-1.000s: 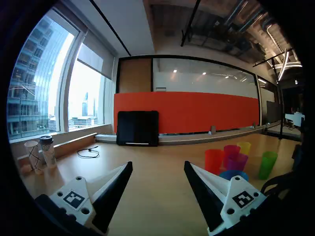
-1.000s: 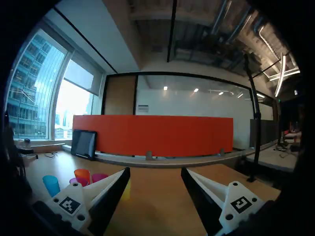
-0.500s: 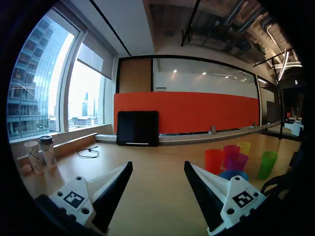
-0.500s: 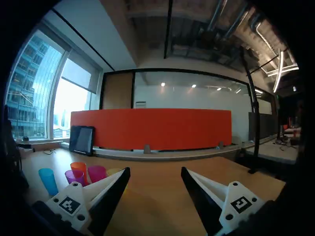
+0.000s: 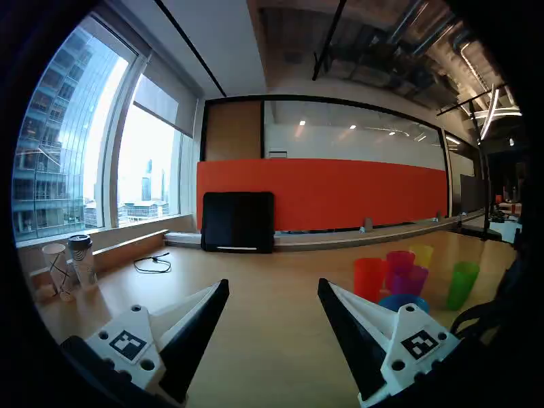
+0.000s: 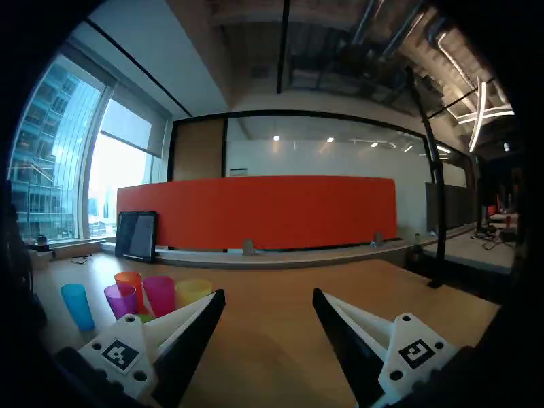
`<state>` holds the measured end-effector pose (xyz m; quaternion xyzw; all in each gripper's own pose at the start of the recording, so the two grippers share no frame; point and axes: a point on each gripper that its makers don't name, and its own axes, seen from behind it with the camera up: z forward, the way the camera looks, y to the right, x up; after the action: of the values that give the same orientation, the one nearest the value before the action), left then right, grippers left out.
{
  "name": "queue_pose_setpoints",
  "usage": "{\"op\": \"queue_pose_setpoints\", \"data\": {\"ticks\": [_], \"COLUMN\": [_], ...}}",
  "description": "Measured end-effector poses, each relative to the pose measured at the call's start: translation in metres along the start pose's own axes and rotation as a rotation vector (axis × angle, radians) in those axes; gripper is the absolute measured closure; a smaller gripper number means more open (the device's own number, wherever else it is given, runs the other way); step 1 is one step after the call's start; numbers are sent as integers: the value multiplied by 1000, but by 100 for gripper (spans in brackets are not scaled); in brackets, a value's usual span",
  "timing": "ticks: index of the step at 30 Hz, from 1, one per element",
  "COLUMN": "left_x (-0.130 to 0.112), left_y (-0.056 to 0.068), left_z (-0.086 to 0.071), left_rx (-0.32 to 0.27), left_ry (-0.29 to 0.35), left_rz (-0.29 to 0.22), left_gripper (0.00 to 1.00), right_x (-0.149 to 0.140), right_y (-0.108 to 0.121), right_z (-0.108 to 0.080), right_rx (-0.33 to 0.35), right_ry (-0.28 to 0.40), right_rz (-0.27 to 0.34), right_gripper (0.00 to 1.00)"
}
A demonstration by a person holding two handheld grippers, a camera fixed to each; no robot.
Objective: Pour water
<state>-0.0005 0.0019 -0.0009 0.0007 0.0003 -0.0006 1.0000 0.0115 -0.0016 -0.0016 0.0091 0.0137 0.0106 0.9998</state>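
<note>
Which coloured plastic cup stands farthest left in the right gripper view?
The light-blue plastic cup, standing apart, left of the purple plastic cup and the rest.

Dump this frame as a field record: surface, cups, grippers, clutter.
surface: wooden table
cups: cluster of six plastic cups, upright, close together: orange, magenta, yellow, purple, green, blue
cup contents: cannot tell
left gripper: open, holding nothing; cups lie beyond its right finger
right gripper: open, holding nothing; cups lie beyond its left finger
clutter: black screen leaning on the orange partition; lidded paper cup at far left; cable
</note>
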Motion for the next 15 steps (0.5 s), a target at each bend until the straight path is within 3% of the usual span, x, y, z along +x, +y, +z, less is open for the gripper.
{"op": "queue_pose_setpoints", "data": {"ticks": [15], "left_x": [0], "left_y": [0], "left_z": [0], "left_rx": [0], "left_ry": [0], "left_rz": [1], "left_gripper": [3], "right_x": [-10], "right_y": [-2], "right_z": [2], "right_rx": [-2], "right_ry": [-27], "right_rz": [-22], "right_gripper": [0]}}
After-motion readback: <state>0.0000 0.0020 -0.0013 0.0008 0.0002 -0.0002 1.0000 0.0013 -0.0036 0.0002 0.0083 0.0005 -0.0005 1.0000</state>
